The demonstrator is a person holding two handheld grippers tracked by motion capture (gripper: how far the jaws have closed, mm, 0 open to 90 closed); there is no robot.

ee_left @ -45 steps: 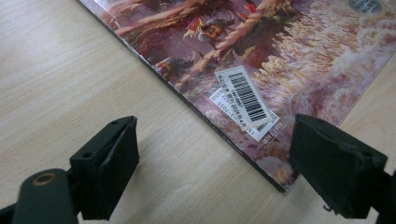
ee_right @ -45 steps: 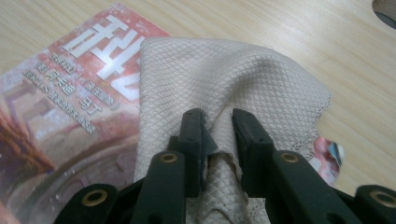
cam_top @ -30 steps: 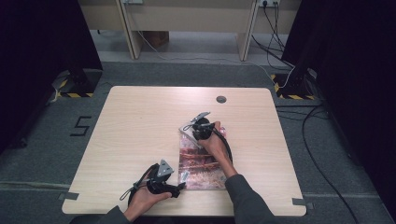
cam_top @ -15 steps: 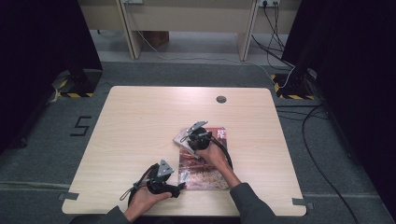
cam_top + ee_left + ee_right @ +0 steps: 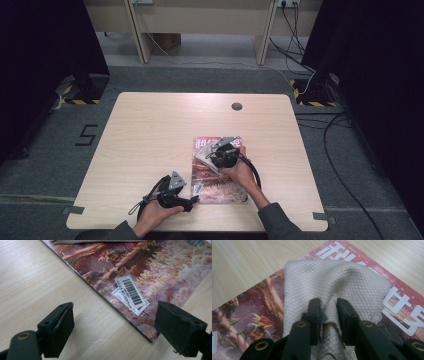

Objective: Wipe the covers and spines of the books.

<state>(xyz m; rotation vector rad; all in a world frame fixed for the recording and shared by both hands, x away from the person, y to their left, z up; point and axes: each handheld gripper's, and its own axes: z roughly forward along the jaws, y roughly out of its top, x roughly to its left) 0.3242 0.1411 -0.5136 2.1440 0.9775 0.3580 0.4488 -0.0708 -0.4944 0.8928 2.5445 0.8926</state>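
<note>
On a pale wooden worktop (image 5: pixel 150 135), the right tool (image 5: pixel 328 315) is clamped on a beige waffle-weave cloth (image 5: pixel 332 280) lying over the upper part of a magazine (image 5: pixel 220 182) at lower centre. The left tool (image 5: pixel 115 332), jaws apart, hovers beside the magazine's lower left corner without gripping. With nothing pinning it, the wiping cloth could drag the magazine askew; its barcode sticker (image 5: pixel 131 291) and large white cover lettering (image 5: pixel 402 307) are unreadable.

large white title characters on the red top of the magazine cover (image 5: pixel 402 307), too cut off to read, white barcode sticker (image 5: pixel 130 292) on the magazine's lower corner with digits too small to make out, a "5" marked on the grey floor (image 5: pixel 86 135) left of the table
</note>
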